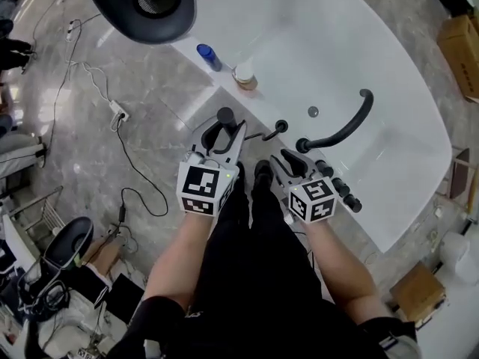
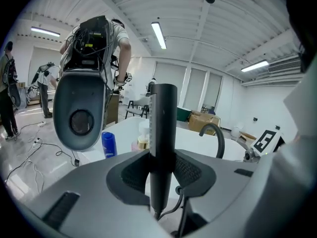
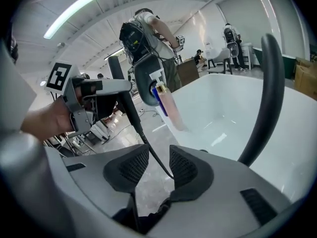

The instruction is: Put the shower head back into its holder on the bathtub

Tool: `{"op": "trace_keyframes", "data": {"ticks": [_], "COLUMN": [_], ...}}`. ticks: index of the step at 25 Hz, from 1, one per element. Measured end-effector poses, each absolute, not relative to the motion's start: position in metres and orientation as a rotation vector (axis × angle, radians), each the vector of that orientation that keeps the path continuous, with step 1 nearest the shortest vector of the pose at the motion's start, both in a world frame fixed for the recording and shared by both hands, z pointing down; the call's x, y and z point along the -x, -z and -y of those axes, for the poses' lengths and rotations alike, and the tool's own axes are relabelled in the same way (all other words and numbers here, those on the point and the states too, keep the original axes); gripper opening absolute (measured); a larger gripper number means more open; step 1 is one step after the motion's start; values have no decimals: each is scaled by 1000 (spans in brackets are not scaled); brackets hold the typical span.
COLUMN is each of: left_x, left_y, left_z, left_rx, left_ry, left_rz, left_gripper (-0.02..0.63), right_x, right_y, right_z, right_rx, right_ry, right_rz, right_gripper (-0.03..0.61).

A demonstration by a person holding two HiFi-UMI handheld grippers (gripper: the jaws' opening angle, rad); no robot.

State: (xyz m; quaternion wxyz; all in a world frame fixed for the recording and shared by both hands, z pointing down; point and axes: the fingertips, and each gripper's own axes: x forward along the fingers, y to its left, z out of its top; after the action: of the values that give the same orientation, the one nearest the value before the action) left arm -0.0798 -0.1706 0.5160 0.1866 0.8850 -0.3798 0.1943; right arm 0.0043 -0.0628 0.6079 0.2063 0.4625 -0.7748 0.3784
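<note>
The shower head (image 1: 224, 117) is a slim black wand with a thin black hose (image 3: 148, 148) trailing from its lower end. My left gripper (image 1: 223, 134) is shut on the wand and holds it upright beside the rim of the white bathtub (image 1: 419, 163). In the left gripper view the wand (image 2: 162, 133) stands pinched between the pads (image 2: 190, 170). My right gripper (image 1: 288, 159) is just to the right, open, and the hose runs loosely through its gap (image 3: 153, 160). A small black fitting (image 1: 281, 126) sits on the tub rim between the two grippers.
A curved black spout (image 1: 352, 122) arches over the tub near my right gripper. A blue bottle (image 1: 209, 57) and a pinkish bottle (image 1: 244, 77) stand on the rim. A large dark oval device (image 1: 142, 6) hangs at the far side. Cables and a power strip (image 1: 118, 111) lie on the floor at left.
</note>
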Motion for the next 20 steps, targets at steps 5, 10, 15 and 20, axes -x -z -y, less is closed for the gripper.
{"op": "trace_keyframes", "data": {"ticks": [5, 10, 15, 20], "left_x": [86, 78, 72, 71], "left_y": [-561, -607, -639, -670], "left_z": [170, 161, 154, 144], "left_rx": [-2482, -2490, -2500, -2511], "left_ry": [-553, -578, -584, -593], "left_rz": [1049, 993, 959, 923], "left_gripper": [141, 141, 141, 141], "right_x": [5, 4, 2, -10], "right_y": [-671, -733, -778, -831], "right_z": [58, 51, 53, 57], "right_rx": [-1343, -1455, -1523, -1623], "right_ry": [-1131, -1246, -1267, -1236], "right_rz": [2068, 1973, 1919, 1836], "right_gripper": [150, 158, 166, 173]}}
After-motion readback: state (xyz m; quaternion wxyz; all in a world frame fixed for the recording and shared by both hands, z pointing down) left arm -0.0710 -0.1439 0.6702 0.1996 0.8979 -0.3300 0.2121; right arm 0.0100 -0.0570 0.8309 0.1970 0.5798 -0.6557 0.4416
